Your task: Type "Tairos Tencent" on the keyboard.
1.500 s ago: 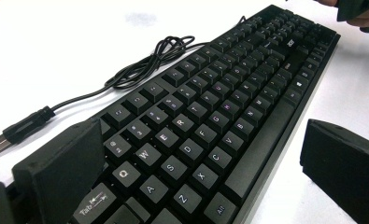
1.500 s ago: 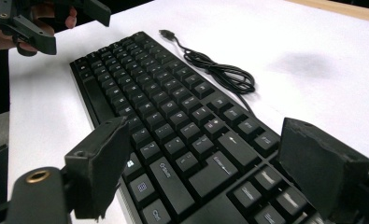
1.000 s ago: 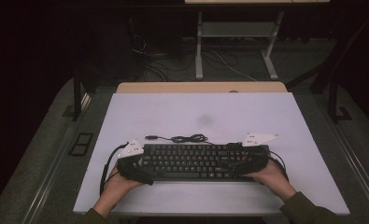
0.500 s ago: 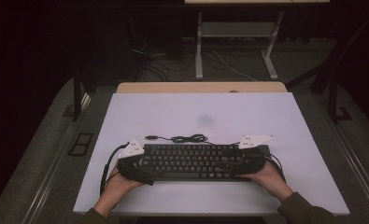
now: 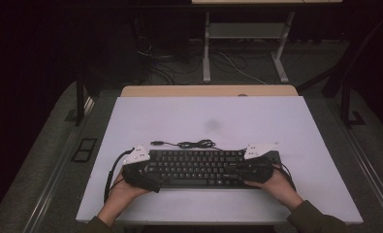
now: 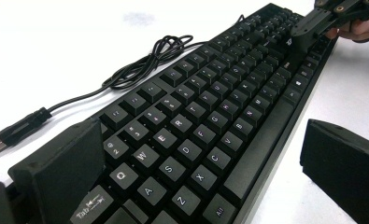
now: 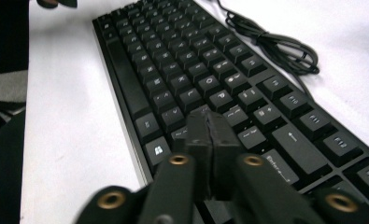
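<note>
Keyboard (image 5: 199, 168), black, lies flat on the white table (image 5: 218, 116), near the edge by the person, its long side running across the high view. Its cable (image 5: 191, 144) is bunched in a loose coil just behind it, ending in a USB plug (image 6: 14, 130) that rests on the table.

At the left end, the left gripper (image 5: 139, 175) has its jaws spread wide. In the left gripper view one jaw stands at the back edge by the Tab key and the other stands off the front edge, clear of the frame, so the keyboard sits between them without being clamped.

At the right end, the right gripper (image 7: 212, 135) has just been closing, and its two jaws now meet pad to pad with nothing between them. Their tips sit over the keys near the front right corner; whether they press a key I cannot tell.
</note>
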`<state>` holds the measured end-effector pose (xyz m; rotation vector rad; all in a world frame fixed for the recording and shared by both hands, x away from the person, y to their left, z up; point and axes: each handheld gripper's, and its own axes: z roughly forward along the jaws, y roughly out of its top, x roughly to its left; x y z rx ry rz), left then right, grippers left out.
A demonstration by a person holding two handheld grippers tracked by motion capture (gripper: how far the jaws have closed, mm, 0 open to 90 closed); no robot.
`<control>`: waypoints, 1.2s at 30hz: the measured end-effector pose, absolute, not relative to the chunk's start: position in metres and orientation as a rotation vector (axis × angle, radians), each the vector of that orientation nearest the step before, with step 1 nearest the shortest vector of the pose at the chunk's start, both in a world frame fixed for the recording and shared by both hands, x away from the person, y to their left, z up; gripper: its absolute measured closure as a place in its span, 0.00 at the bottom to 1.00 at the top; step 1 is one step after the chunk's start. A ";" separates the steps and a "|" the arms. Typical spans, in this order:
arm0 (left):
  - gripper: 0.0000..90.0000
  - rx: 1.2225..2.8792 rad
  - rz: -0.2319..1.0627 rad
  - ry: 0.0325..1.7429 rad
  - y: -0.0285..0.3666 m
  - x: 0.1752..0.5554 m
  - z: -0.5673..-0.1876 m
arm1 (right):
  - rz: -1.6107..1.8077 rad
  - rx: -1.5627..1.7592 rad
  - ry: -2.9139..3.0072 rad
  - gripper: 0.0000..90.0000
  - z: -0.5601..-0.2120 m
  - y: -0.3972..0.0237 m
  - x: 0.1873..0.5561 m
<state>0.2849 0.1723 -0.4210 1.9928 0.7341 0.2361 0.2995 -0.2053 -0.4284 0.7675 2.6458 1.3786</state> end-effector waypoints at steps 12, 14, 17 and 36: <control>0.00 1.992 0.239 0.733 0.171 0.285 -0.420 | 1.279 0.744 2.695 0.99 -0.437 -0.203 0.302; 0.00 1.994 0.239 0.732 0.171 0.285 -0.420 | 1.277 0.747 2.699 0.99 -0.438 -0.203 0.301; 0.00 1.998 0.244 0.727 0.171 0.286 -0.420 | 1.273 0.749 2.703 0.99 -0.438 -0.203 0.301; 0.00 1.985 0.245 0.724 0.158 0.302 -0.417 | 1.263 0.742 2.713 0.99 -0.440 -0.203 0.301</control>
